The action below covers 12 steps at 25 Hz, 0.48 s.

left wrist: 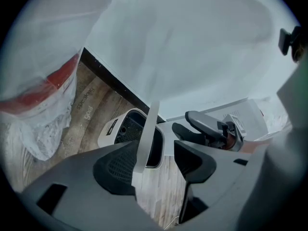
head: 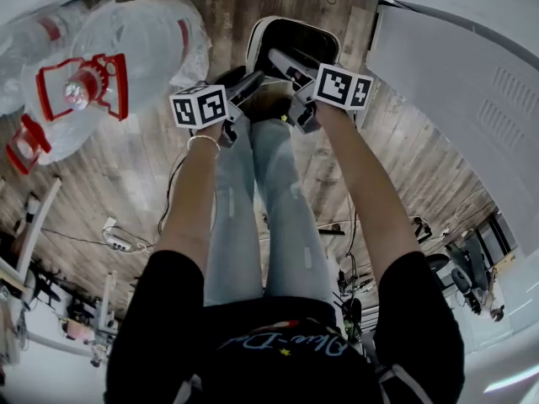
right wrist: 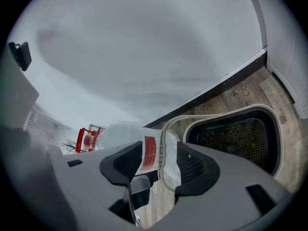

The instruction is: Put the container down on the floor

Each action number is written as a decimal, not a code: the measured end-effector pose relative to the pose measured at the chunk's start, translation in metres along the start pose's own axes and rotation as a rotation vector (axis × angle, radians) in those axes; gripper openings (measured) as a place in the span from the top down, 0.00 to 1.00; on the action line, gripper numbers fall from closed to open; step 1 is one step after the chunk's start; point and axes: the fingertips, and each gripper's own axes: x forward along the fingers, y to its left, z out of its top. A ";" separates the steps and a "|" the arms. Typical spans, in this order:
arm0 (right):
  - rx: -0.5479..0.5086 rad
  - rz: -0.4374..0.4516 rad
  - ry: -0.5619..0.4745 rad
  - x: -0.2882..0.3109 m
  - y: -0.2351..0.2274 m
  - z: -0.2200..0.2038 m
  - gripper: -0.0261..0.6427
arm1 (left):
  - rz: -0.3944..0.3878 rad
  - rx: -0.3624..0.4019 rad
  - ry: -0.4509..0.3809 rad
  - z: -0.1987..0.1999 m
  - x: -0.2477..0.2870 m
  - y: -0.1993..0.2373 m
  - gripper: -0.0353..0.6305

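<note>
A person in blue jeans (head: pixel 282 217) stands over a white container (head: pixel 295 22) that sits on the wooden plank floor (head: pixel 143 167), close to the dark baseboard (left wrist: pixel 115 83) of a white wall (left wrist: pixel 192 47). The container's open top shows a dark, mesh-lined inside. Its thin white handle (left wrist: pixel 148 129) stands raised above the rim.

Both hand-held tools reach down and forward toward the container, their marker cubes side by side above the person's knees in the head view. The left gripper (left wrist: pixel 156 150) has its jaws spread wide. The handle's strip passes between them, close against the left pad, and is not clamped. The right gripper (right wrist: pixel 161 160) is likewise wide open, with the curved loop of the same handle running through the gap between its pads and neither pad pressing on it. In the left gripper view the right gripper's dark jaws show just beyond the container.

To the person's left, a shrink-wrapped pack of water bottles (head: pixel 126 66) with red caps and red carrying handles lies on the floor, apart from the container. A thin bracelet (head: pixel 203 140) circles the person's left wrist. To the right, a large white unit with vent slots (head: pixel 459 91) stands against the wall. Cables and chair bases crowd the floor behind the person.
</note>
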 end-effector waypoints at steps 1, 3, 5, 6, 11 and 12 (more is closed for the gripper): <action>-0.004 0.004 0.001 0.000 0.002 -0.001 0.67 | 0.005 0.007 0.006 0.000 -0.002 0.001 0.62; -0.012 0.008 0.002 0.000 0.007 -0.002 0.67 | 0.010 0.013 0.008 0.000 -0.006 0.000 0.62; -0.015 0.008 -0.003 -0.001 0.010 -0.003 0.67 | 0.009 0.003 0.003 -0.001 -0.010 0.000 0.62; -0.014 0.007 -0.008 -0.001 0.011 -0.003 0.67 | 0.007 0.001 0.003 -0.001 -0.011 -0.001 0.62; 0.004 0.005 -0.037 -0.007 0.013 -0.004 0.67 | -0.008 0.028 0.007 -0.004 -0.010 -0.010 0.62; 0.010 0.008 -0.043 -0.008 0.014 -0.005 0.68 | -0.011 0.031 -0.005 -0.003 -0.011 -0.013 0.62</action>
